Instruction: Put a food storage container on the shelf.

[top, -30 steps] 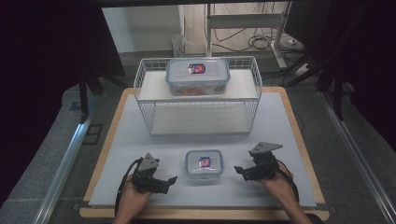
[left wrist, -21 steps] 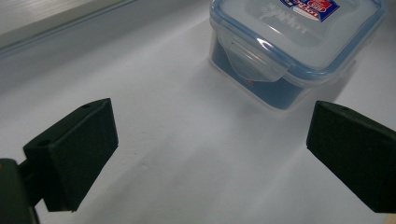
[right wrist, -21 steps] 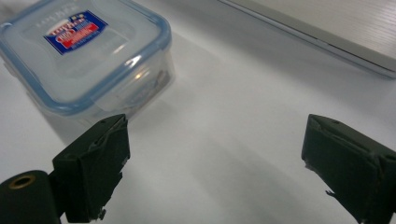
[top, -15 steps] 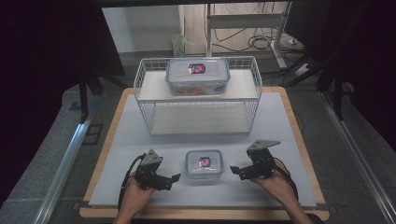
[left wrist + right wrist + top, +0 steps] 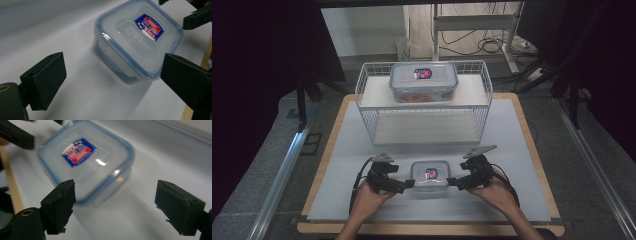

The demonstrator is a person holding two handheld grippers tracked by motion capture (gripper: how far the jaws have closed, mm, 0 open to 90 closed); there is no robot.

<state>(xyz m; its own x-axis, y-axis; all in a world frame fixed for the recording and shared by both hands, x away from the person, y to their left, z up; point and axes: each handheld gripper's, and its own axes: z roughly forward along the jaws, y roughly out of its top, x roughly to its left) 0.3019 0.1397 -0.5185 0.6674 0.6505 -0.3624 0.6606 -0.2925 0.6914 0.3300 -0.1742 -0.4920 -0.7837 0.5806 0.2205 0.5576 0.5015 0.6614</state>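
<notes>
Small container [image 5: 430,176]: clear plastic box with a blue-rimmed lid and a red-and-blue label, standing flat on the counter [image 5: 522,150] near its front edge, between the two grippers.
Left gripper [image 5: 408,184]: held in the person's left hand [image 5: 367,200], tips just beside the container's left side. In the left gripper view the jaws stand wide apart with the container [image 5: 137,40] ahead of them; no pad presses on it. State: released.
Right gripper [image 5: 453,182]: held in the right hand [image 5: 499,192], tips just beside the container's right side. In the right gripper view one jaw overlaps the container's [image 5: 85,162] near corner; contact cannot be told. The jaws have just been closing somewhat but stand apart, with nothing clamped. State: released.
Wire rack [image 5: 367,107]: white, at the middle of the counter, well behind the small container.
Large container [image 5: 424,81]: same type, with label, resting on the rack's upper shelf.
</notes>
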